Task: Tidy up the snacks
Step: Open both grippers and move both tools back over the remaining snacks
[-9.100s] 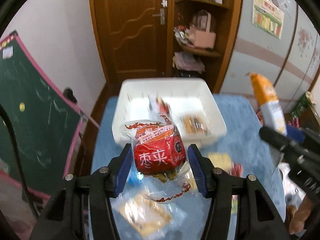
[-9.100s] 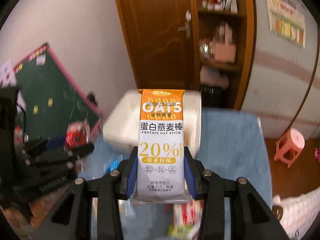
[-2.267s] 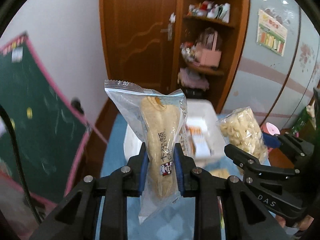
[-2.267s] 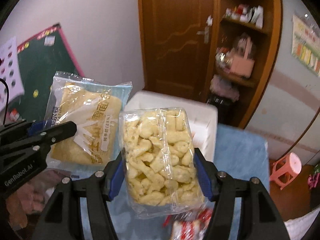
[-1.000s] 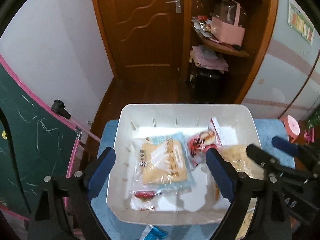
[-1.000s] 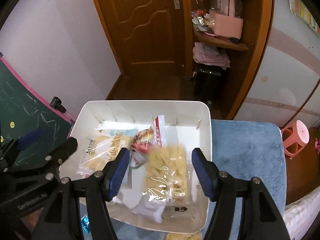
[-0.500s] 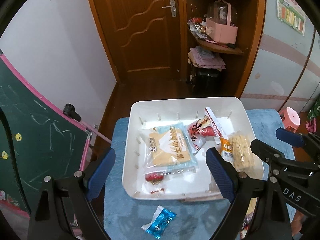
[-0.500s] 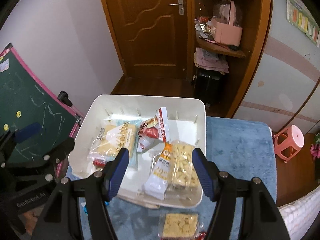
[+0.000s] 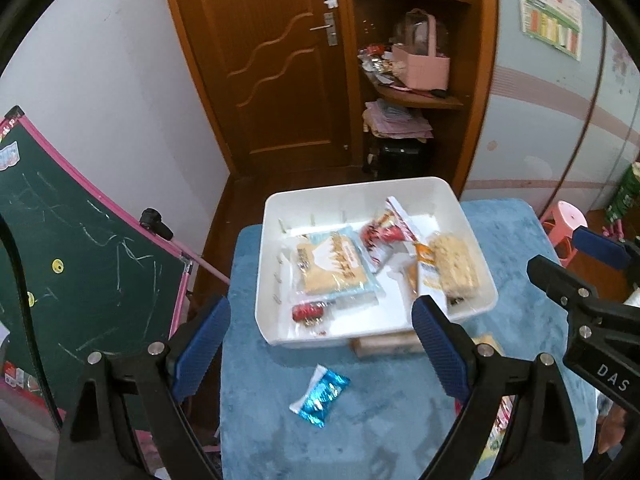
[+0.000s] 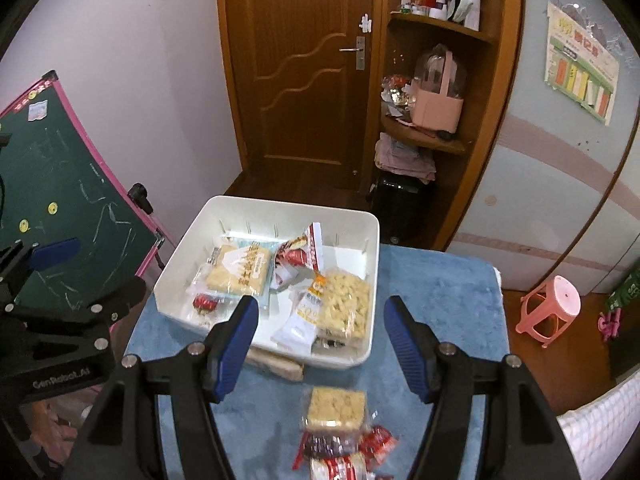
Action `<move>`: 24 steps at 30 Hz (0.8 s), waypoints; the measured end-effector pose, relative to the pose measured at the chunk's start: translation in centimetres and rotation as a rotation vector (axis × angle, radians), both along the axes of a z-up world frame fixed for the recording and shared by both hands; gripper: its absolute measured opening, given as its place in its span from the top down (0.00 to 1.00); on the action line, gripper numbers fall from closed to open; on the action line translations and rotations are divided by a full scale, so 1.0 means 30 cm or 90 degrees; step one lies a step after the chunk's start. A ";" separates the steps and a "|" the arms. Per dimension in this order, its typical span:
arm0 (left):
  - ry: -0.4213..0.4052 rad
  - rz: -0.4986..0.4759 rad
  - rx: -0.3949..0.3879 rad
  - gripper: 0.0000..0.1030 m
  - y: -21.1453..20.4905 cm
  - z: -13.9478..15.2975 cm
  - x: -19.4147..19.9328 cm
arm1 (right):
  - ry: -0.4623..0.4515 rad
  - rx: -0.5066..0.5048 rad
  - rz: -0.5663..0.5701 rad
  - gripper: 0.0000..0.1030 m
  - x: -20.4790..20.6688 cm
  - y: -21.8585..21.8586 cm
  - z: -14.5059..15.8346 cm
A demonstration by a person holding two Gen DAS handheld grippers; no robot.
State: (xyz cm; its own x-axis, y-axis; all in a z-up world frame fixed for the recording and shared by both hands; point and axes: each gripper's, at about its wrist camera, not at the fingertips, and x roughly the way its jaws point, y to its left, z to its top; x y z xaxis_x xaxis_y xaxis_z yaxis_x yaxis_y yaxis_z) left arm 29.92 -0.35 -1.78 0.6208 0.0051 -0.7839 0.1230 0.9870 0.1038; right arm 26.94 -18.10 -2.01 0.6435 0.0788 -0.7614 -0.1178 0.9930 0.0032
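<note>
Snacks [image 9: 334, 268] in crinkly wrappers fill white bin [image 9: 360, 190]; both claws wide open, empty.

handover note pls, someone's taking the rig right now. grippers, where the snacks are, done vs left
Left gripper: open, nothing between its jaws.
Right gripper: open, nothing held.
White bin sits on the blue cloth.
Done: the flat bread pack, red-and-white packet, oat bar and puffed-snack bag lie in the bin.
Left: the blue candy, square cracker pack, red packets below it, and a pack by the bin's near wall.
</note>
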 end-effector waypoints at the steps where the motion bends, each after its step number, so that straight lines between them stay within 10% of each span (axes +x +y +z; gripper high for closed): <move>1: -0.001 -0.007 -0.006 0.11 -0.005 0.002 -0.027 | -0.001 -0.001 0.001 0.36 -0.026 -0.009 0.003; 24: 0.041 -0.091 -0.143 0.11 -0.228 -0.277 -0.470 | 0.116 0.050 -0.088 0.36 -0.477 -0.317 -0.376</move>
